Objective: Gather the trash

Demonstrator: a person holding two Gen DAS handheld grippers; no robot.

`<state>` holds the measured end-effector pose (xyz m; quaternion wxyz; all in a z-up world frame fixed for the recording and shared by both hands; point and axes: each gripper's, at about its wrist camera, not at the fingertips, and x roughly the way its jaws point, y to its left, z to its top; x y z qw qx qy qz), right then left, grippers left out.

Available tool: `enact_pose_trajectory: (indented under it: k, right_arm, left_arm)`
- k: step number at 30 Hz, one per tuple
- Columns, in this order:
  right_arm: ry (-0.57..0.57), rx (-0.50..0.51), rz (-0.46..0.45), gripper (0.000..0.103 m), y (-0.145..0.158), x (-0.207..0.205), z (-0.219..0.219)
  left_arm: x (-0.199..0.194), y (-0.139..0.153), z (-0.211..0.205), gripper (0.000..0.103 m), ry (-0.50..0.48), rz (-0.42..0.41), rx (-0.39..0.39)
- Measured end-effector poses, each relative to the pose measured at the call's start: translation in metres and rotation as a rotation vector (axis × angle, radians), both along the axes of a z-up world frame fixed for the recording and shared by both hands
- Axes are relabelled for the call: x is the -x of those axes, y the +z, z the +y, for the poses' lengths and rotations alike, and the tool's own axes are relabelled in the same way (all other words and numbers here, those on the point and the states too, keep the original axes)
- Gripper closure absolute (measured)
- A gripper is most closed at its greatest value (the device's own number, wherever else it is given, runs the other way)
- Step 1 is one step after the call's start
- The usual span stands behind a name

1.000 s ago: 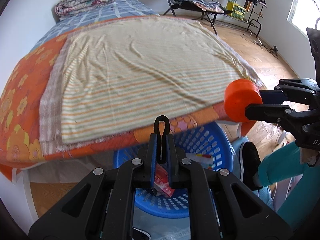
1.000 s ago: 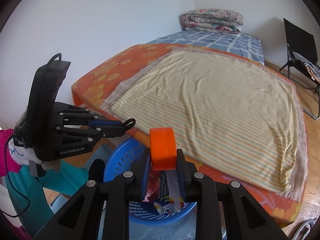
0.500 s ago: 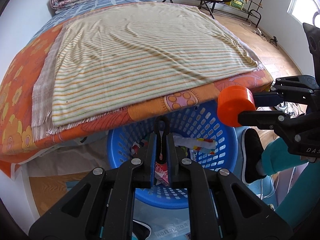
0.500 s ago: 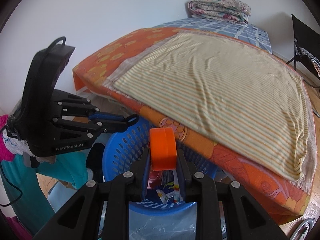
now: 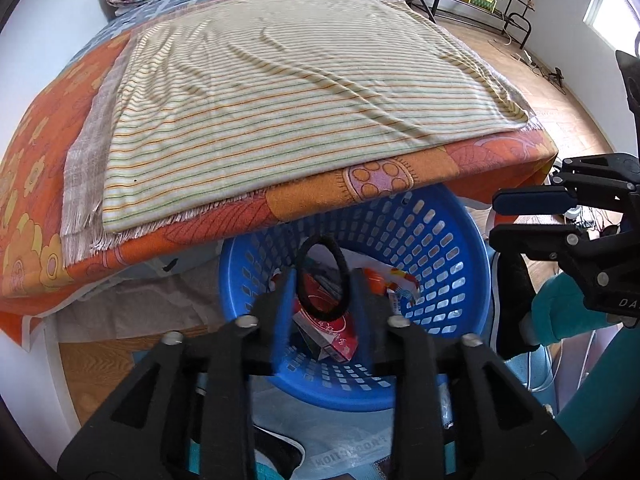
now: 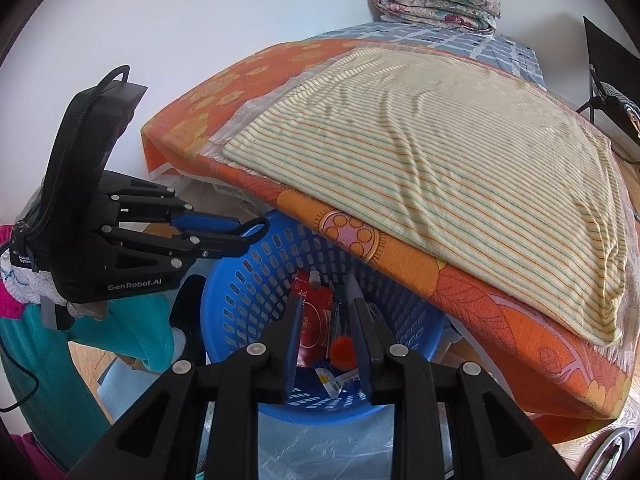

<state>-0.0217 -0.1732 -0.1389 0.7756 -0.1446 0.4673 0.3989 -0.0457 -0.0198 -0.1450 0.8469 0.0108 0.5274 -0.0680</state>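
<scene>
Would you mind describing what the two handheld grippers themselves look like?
Both are black plastic linkage frames with silver screw heads and blue finger pads. The left gripper carries white "GenRobot.AI" lettering, a tall black housing and a thin black cable. The right gripper shows partial white letters, "DA".

A striped blanket [image 5: 296, 96] is spread over the orange-sheeted bed [image 5: 36, 184] ahead of the left gripper [image 5: 322, 292]; a blue basket [image 5: 448, 248] is set on the floor [image 5: 560, 92] below it.
</scene>
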Motion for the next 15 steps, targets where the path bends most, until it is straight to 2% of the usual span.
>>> enact_pose_trajectory:
  k: [1,2,3,4,5,6,7,9,12,15]
  right_arm:
    - [0.001,0.004,0.001,0.076,-0.0008,0.0003,0.0001]
    - [0.001,0.008,0.0,0.075,-0.0013,0.0007,0.0002]
    - [0.0,0.011,-0.002,0.07,-0.0017,0.0008,0.0007]
    - [-0.002,0.014,-0.005,0.058,-0.0019,0.001,0.0011]
    - [-0.006,0.015,-0.01,0.052,-0.002,0.0016,0.001]
    - [-0.011,0.015,-0.016,0.043,-0.0014,0.0021,0.0006]
    - [-0.017,0.014,-0.022,0.037,-0.0006,0.0025,0.0003]
    - [-0.026,0.017,-0.03,0.032,0.001,0.0022,-0.0003]
    - [-0.04,0.02,-0.039,0.023,0.0027,0.0005,-0.0015]
    - [-0.053,0.024,-0.044,0.019,0.0033,-0.0014,-0.0031]
  left_arm:
    - [0.0001,0.0004,0.0,0.067,0.002,-0.003,-0.003]
    - [0.0002,0.0007,0.0003,0.06,0.006,-0.006,-0.006]
    - [0.0003,0.001,0.0007,0.051,0.009,-0.008,-0.005]
    - [0.0005,0.0018,0.0016,0.047,0.014,-0.014,0.001]
    - [0.0005,0.0027,0.0024,0.043,0.017,-0.019,0.006]
    - [0.0004,0.0032,0.0027,0.042,0.018,-0.021,0.007]
    - [0.0,0.0037,0.0028,0.042,0.019,-0.022,0.009]
    - [-0.0004,0.0031,0.0029,0.038,0.021,-0.018,0.01]
    - [-0.0008,0.0023,0.0028,0.037,0.022,-0.015,0.012]
    - [-0.0014,0.0018,0.0036,0.037,0.027,-0.011,0.013]
